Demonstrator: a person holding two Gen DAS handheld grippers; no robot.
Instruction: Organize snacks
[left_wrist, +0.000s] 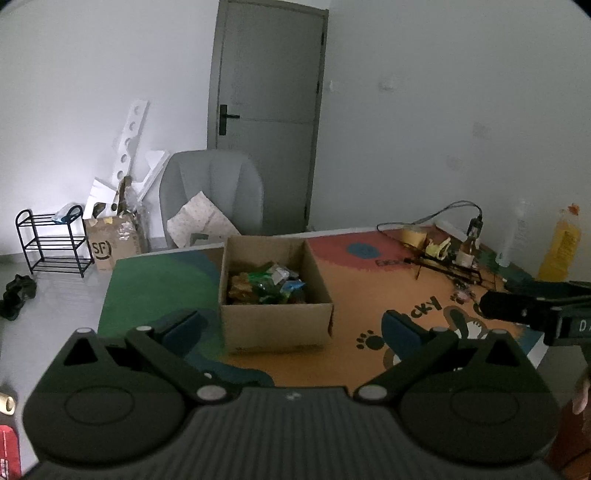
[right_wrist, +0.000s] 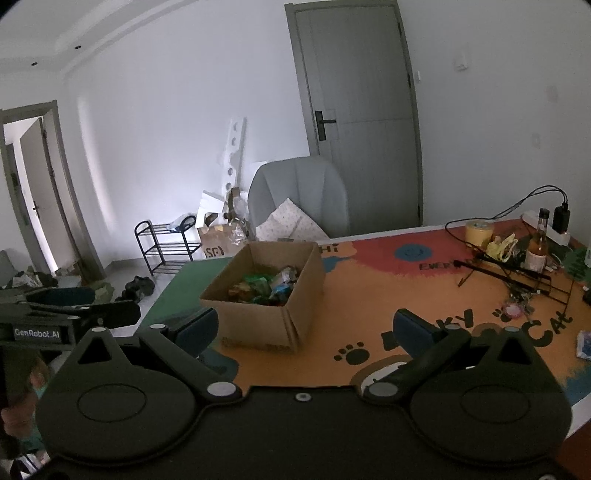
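Here, both grippers hang above the near edge of a table (right_wrist: 369, 295) covered by a bright cartoon mat with paw prints and lettering. The left gripper (left_wrist: 291, 325) has its two blue-padded fingers spread wide, holding and touching nothing; the cardboard box (left_wrist: 275, 321) stands on the table just ahead, in the gap between them. The right gripper (right_wrist: 306, 328) is likewise wide open and empty, and the same box (right_wrist: 258, 317) sits ahead of it, towards its left finger. Each gripper also shows at the edge of the other's view, side by side and apart.

The box stands upright with its top open, its long axis running away from the grippers towards the far edge of the table. Inside lies a jumble of snack packets (left_wrist: 269, 284), green, blue and brown; their individual directions cannot be made out.

On the right part of the table sit a roll of tape (right_wrist: 479, 230), a brown glass bottle (right_wrist: 537, 247), a black wire rack and trailing cables. Beyond the table stand a grey chair (left_wrist: 210, 192) with a patterned cushion, a closed grey door (left_wrist: 269, 110), white walls, a small black shoe rack (left_wrist: 51, 243) and a second carton on the floor. The room is dim.
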